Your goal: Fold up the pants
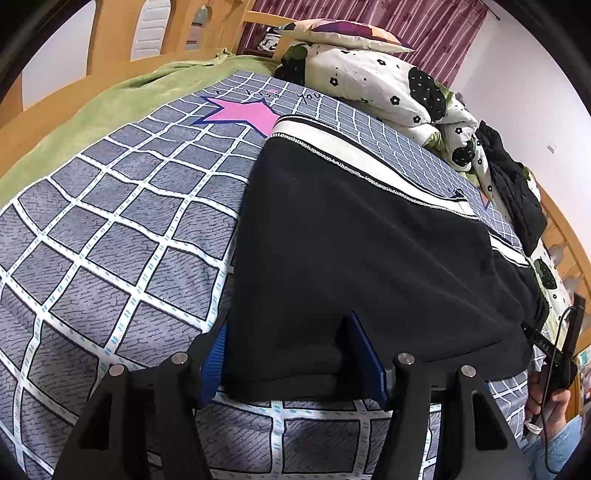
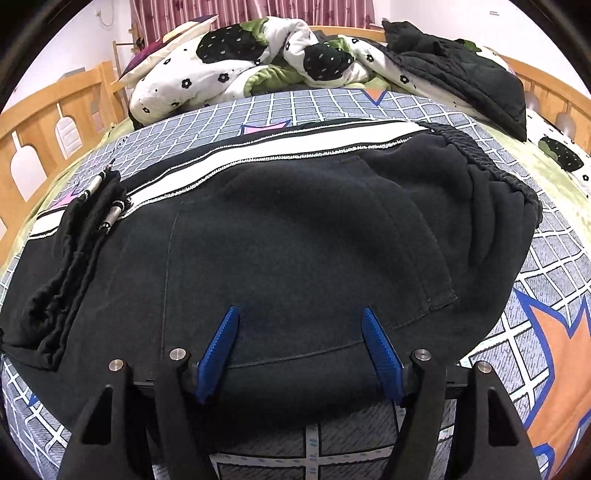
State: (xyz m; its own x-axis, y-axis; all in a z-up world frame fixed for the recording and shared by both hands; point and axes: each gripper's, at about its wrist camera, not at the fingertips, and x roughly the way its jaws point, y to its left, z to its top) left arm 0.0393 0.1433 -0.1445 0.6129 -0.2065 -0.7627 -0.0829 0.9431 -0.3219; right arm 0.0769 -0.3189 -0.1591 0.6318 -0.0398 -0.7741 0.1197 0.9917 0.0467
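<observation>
Black pants (image 1: 362, 240) with a white side stripe (image 1: 354, 155) lie flat on the bed, folded lengthwise. My left gripper (image 1: 288, 332) is open, its blue pads astride the near leg-end edge of the pants. In the right wrist view the pants (image 2: 295, 229) show the elastic waistband (image 2: 491, 166) at right and drawstrings (image 2: 107, 206) at left. My right gripper (image 2: 301, 317) is open, low over the near edge of the seat area, with black fabric between its pads.
The bed has a grey checked sheet (image 1: 110, 229) with a pink star (image 1: 243, 112) and an orange star (image 2: 565, 354). A bunched flowered quilt (image 2: 236, 62), a pillow (image 1: 343, 33) and a black jacket (image 2: 465, 70) lie at the far side. A wooden bed rail (image 2: 40, 122) runs around.
</observation>
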